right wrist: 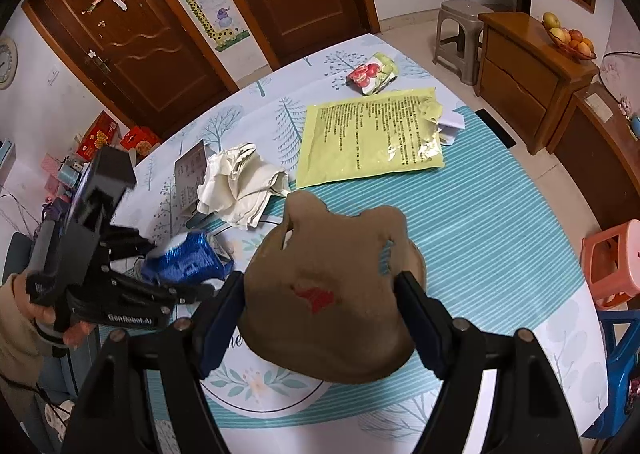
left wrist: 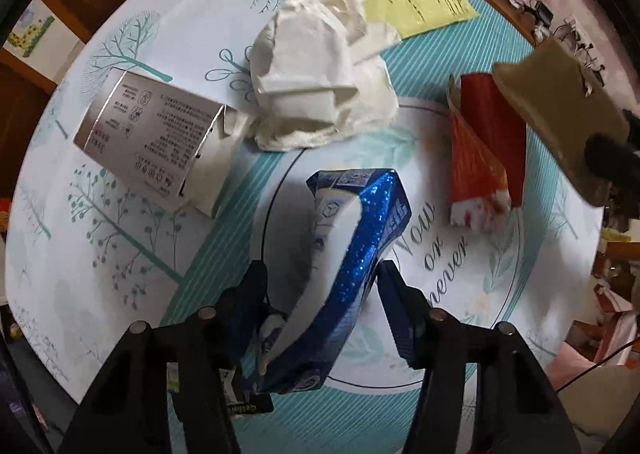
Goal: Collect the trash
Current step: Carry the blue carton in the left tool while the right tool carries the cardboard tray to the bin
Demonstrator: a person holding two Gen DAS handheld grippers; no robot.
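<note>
A crushed blue glittery carton [left wrist: 352,254] lies on the table between the fingers of my left gripper [left wrist: 320,270], which points straight down; both pads touch its sides. From the right wrist view the same carton [right wrist: 184,258] sits under the left gripper. My right gripper [right wrist: 320,282] is shut wide on a brown paper bag [right wrist: 332,294] with a red mark, held above the table. Loose on the table are crumpled white paper [left wrist: 320,85], a silver box [left wrist: 148,141], a red-orange wrapper [left wrist: 484,149], a yellow printed sheet [right wrist: 368,137] and a flowered wrapper [right wrist: 372,73].
The round table [right wrist: 500,234] has a tree-pattern and striped cloth. A wooden cabinet [right wrist: 520,73] with a fruit bowl, a grey stool [right wrist: 456,33] and an orange stool [right wrist: 612,262] stand to the right. Brown doors [right wrist: 132,33] are behind.
</note>
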